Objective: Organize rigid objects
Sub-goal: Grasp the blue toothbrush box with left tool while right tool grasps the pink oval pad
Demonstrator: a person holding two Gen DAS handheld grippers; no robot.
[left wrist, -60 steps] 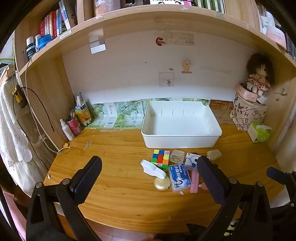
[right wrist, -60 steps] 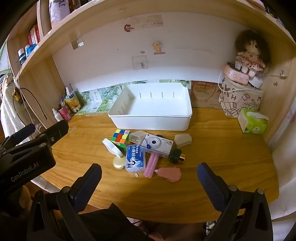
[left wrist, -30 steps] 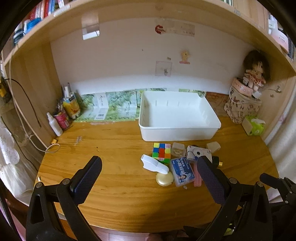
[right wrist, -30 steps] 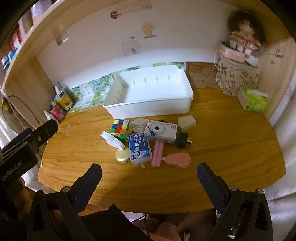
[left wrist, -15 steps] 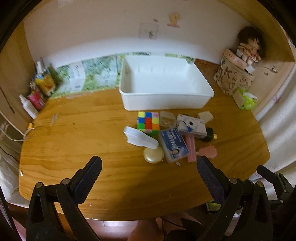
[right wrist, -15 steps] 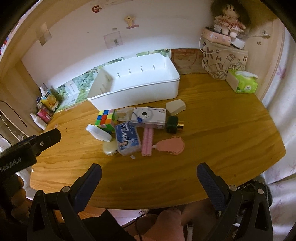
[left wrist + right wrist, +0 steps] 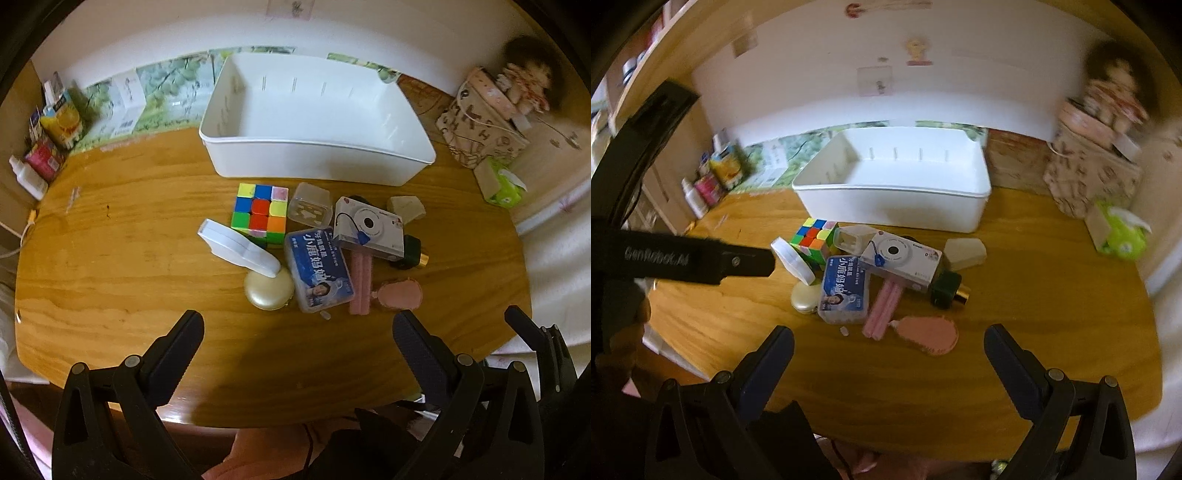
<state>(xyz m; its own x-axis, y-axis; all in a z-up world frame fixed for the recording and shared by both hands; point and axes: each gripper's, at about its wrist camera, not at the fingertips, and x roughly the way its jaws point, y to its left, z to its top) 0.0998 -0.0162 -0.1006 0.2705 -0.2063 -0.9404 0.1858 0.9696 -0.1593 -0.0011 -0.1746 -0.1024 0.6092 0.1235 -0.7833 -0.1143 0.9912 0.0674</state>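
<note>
Left wrist view looks down on a wooden desk with the left gripper spread wide, its two black fingers far apart above the near edge and gripping nothing. At the far side sits an empty white bin. Just near of it lies a cluster of small things: a colour cube, a clear small case to its right, then a white camera resting partly on a pair of pink sticks. A beige wedge lies right of the camera, and a dark green bottle with a gold cap pokes out beneath it. A blue floss box lies near of the clear case, with a white flat case leaning over a round cream compact on its left. A pink brush lies at the near right of the pile.

Right wrist view shows the right gripper equally wide open and empty, hovering near of the same pile, the pink brush closest between its fingers. At far right stand a patterned bag and a green tissue pack.
</note>
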